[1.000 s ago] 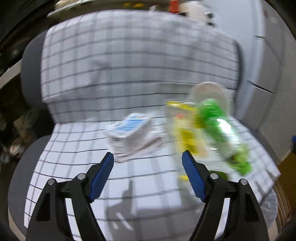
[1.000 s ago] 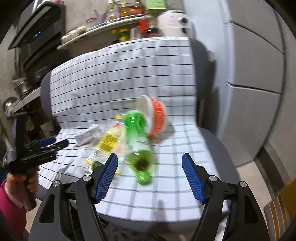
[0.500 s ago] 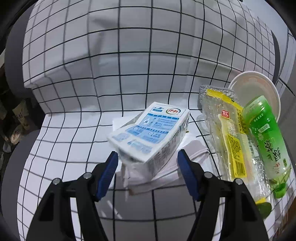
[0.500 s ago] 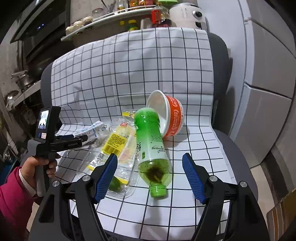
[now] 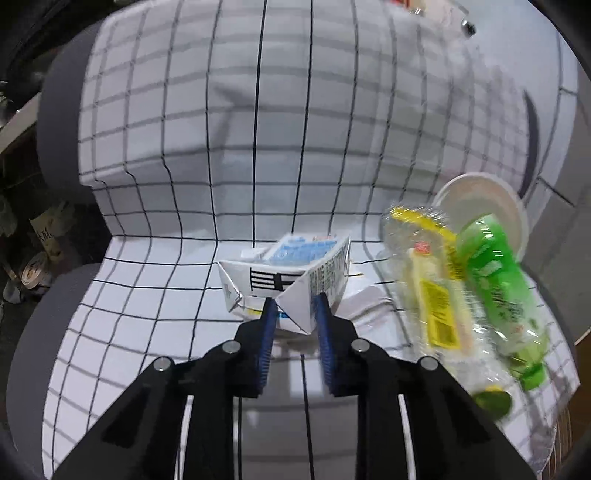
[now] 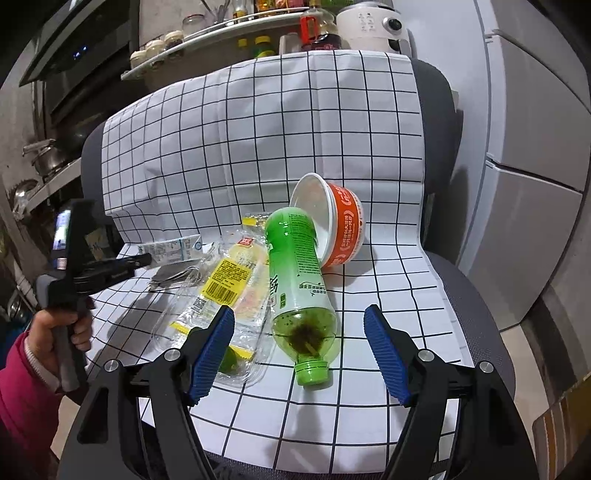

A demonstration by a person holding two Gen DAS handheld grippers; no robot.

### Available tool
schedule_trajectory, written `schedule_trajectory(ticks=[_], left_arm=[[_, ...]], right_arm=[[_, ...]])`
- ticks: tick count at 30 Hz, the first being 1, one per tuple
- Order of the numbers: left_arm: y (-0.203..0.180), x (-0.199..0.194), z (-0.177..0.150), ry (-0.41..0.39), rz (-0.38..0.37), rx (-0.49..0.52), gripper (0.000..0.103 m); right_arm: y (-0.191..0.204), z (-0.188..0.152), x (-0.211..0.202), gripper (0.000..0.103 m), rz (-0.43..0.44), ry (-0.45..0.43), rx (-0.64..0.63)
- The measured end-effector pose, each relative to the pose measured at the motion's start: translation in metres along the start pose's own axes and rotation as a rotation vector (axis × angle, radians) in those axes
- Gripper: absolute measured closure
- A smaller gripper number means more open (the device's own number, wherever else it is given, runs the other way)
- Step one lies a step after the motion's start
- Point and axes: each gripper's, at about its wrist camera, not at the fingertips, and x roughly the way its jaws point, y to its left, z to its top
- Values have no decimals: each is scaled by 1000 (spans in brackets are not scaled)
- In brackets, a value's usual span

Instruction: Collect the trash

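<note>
A white-and-blue milk carton point(image 5: 295, 258) lies on the checked cloth point(image 5: 166, 295) over a chair seat. My left gripper point(image 5: 294, 304) has its jaws closing, and the pads pinch the carton's near folded corner. The right wrist view shows the same carton point(image 6: 173, 249) at the tip of the left gripper point(image 6: 142, 259). My right gripper point(image 6: 299, 314) hovers open just above the neck end of a lying green bottle point(image 6: 295, 266), touching nothing. Left of the bottle lies a clear wrapper with a yellow label point(image 6: 225, 284). An orange noodle cup point(image 6: 343, 225) lies tipped behind the bottle.
A crumpled paper napkin point(image 5: 365, 299) sits under the carton. A hand in a pink sleeve point(image 6: 22, 369) holds the left gripper. Behind the chair are a shelf of jars point(image 6: 166, 40) and a white appliance point(image 6: 369, 26). Grey cabinet doors point(image 6: 535, 147) stand on the right.
The left gripper moved in on the milk carton and its jaws narrowed from wide apart to a pinch on the carton's corner. The right gripper hardly moved.
</note>
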Motion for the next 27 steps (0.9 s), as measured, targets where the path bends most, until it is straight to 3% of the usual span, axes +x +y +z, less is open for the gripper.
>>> schedule_trajectory(ticks=[2, 3, 4, 7, 11, 13, 14, 15, 17, 18, 20, 25, 27], left_arm=[[-1, -20, -6, -23, -10, 3, 83], [-2, -28, -8, -31, -19, 3, 89], [-3, -37, -10, -37, -29, 2, 103], [-7, -64, -29, -41, -61, 1, 103], [-17, -69, -67, 64, -159, 22, 103], [-16, -70, -75, 79, -147, 31, 103], [-14, -69, -76, 74, -127, 45, 97], [-11, -66, -74, 63, -105, 47, 62], [2, -64, -67, 20, -67, 30, 6], [10, -62, -62, -8, -50, 9, 7], [23, -46, -50, 8, -36, -17, 8], [35, 3, -34, 62, -34, -14, 26], [32, 20, -33, 94, -22, 5, 40]], right_arm=[[3, -2, 1, 30, 20, 9, -3], [5, -2, 1, 30, 29, 14, -7], [10, -5, 3, 30, 46, 23, -19], [26, -10, 8, 30, 102, 45, -61], [44, -16, 18, 30, 134, 83, -110], [48, -18, 20, 30, 140, 91, -114], [49, -18, 20, 30, 143, 90, -114], [50, -18, 19, 30, 144, 89, -115], [52, -16, 19, 30, 140, 84, -122], [52, -17, 18, 30, 138, 82, -125], [51, -16, 18, 30, 130, 79, -127], [44, -15, 22, 30, 111, 88, -112], [41, -15, 23, 30, 103, 91, -104]])
